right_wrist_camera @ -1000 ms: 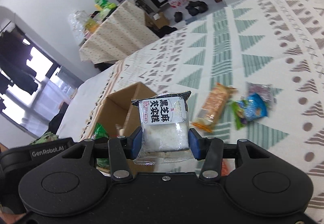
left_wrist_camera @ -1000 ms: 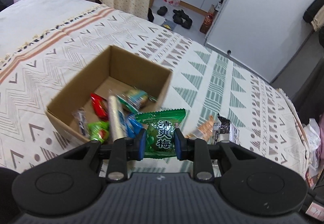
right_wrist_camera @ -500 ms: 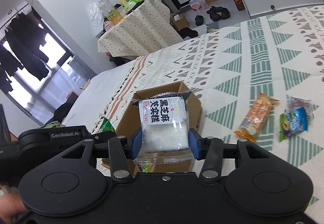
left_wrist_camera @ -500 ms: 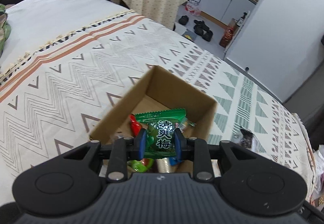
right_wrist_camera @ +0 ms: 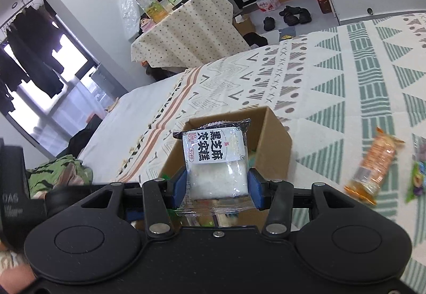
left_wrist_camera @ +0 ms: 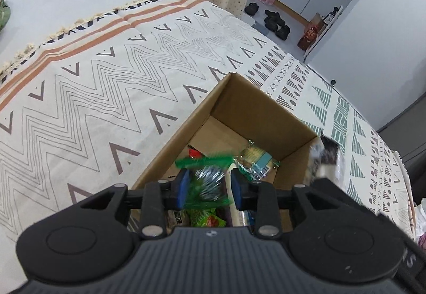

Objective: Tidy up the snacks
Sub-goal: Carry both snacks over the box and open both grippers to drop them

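Both sets of jaws are over the cardboard box (left_wrist_camera: 255, 118), each with a snack between its pads. On the left gripper (left_wrist_camera: 209, 189) the blue pads look parted around the green plum candy packet (left_wrist_camera: 207, 179), which is blurred and tilted; whether it is pinched or already slipping free I cannot tell. It hangs directly above the box's near end, so a release should land it among the wrappers already inside. On the right gripper (right_wrist_camera: 217, 187) the jaws are clamped on the flanks of the black sesame cake pack (right_wrist_camera: 217, 161), upright, label outward, poised above the box's near rim, probably waiting its turn. Beyond the box's right side, an orange biscuit packet (right_wrist_camera: 374, 170) lies on the patterned blanket (right_wrist_camera: 346, 75), not yet collected.
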### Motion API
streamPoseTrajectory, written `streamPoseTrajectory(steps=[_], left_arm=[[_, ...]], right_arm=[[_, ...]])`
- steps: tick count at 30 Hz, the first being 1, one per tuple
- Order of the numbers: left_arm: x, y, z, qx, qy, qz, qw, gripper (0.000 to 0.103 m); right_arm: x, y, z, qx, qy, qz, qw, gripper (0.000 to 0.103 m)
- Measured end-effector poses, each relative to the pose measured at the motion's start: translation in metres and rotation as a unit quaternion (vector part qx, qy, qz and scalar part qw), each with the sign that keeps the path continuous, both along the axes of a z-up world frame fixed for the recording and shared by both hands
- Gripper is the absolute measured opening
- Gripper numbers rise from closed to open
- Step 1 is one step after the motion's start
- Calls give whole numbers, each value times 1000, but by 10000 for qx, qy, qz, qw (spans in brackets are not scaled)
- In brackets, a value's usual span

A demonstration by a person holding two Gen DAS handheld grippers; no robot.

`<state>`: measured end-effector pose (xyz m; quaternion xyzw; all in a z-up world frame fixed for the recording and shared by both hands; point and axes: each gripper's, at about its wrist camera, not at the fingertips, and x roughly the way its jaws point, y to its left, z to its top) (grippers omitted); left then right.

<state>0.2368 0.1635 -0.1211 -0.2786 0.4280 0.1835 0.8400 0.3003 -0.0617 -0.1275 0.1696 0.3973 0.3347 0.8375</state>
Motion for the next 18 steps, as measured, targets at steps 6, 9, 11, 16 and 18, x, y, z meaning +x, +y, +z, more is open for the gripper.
streamPoseTrajectory(steps=[6, 9, 11, 16, 18], left_arm=[[-3, 15, 6, -61, -33, 80, 9999, 50], [-3, 21, 7, -72, -39, 98, 9999, 51], [-3, 23, 8, -84, -30, 104, 9999, 54], [-5, 21, 14, -39, -17, 111, 9999, 67], [-7, 17, 16, -51, -35, 77, 10000, 73]], right_arm=[[14, 16, -3, 44, 70, -67, 9999, 47], [18, 23, -1, 68, 90, -65, 9999, 47], [18, 27, 2, 225, 70, -9, 9997, 50], [16, 18, 16, 426, -64, -176, 9989, 82], [13, 11, 20, 381, -39, -215, 9990, 82]])
